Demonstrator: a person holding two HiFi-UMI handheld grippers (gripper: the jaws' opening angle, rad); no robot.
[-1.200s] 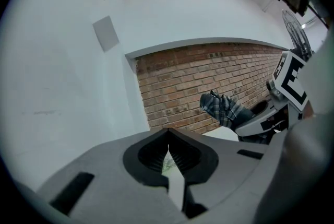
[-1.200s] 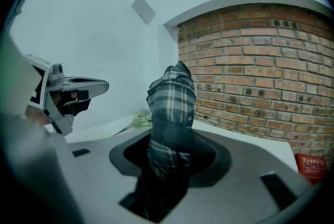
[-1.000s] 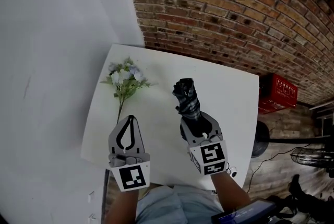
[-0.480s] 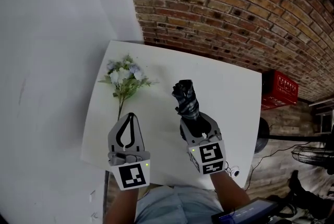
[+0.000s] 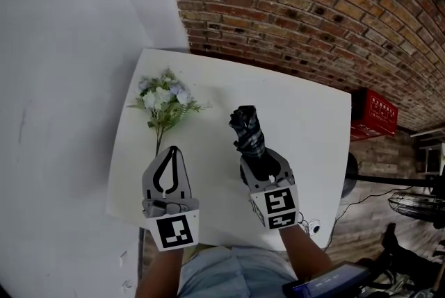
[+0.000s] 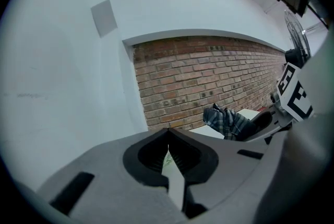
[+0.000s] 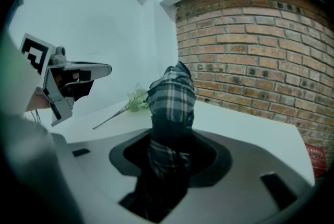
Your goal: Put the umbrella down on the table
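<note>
A folded dark plaid umbrella (image 5: 249,131) sticks up and forward out of my right gripper (image 5: 264,163), which is shut on its lower part above the near right of the white table (image 5: 306,116). In the right gripper view the umbrella (image 7: 172,100) fills the gap between the jaws (image 7: 169,150). My left gripper (image 5: 172,151) hovers over the table's near left, shut with nothing in it; in the left gripper view its jaws meet (image 6: 168,134), and the umbrella (image 6: 227,121) shows to the right.
A bunch of white and pale blue flowers (image 5: 163,103) lies on the table's left side, stem toward me. A brick wall runs behind the table and a white wall stands at left. A red crate (image 5: 375,116) and a fan (image 5: 417,206) sit on the floor at right.
Both grippers have sunk a little toward the table, the right one still holding the umbrella. Neither grip has changed.
</note>
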